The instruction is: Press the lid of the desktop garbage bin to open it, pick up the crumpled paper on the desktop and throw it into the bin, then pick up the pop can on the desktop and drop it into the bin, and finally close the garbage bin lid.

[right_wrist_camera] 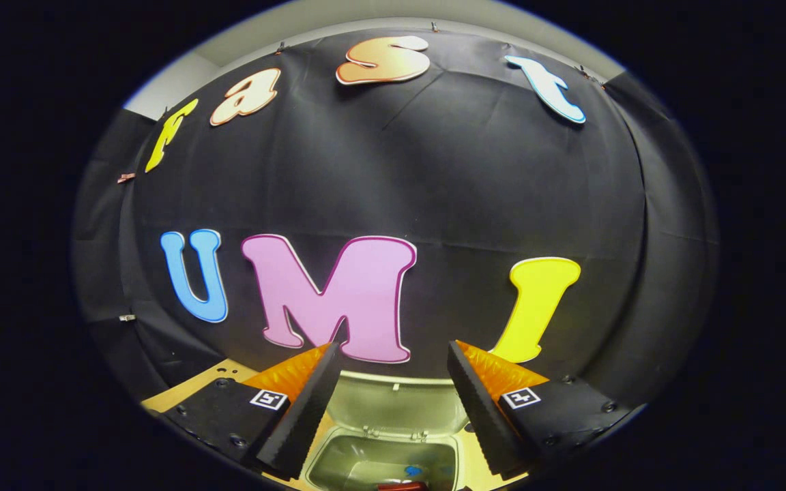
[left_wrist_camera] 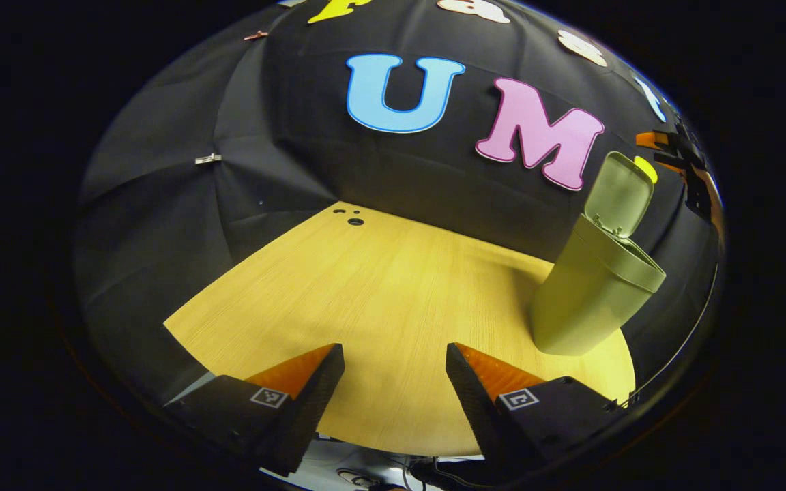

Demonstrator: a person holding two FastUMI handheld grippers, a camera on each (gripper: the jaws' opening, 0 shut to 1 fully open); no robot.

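In my left gripper view my left gripper (left_wrist_camera: 395,382) hangs open and empty over the wooden table (left_wrist_camera: 379,286), the green bin (left_wrist_camera: 591,293) at right with its lid (left_wrist_camera: 619,194) raised, while my right gripper view has my right gripper (right_wrist_camera: 393,395) spread open above that bin's mouth (right_wrist_camera: 383,464), something red (right_wrist_camera: 401,485) at the bottom edge.

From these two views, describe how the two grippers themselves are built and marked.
The left gripper has two wedge-shaped fingers that taper toward the tips, with ribbed inner faces. Each sits on a blocky body carrying a small square black-and-white marker. The right gripper looks the same: tapered ribbed fingers, square markers, and visible screws on the bodies.
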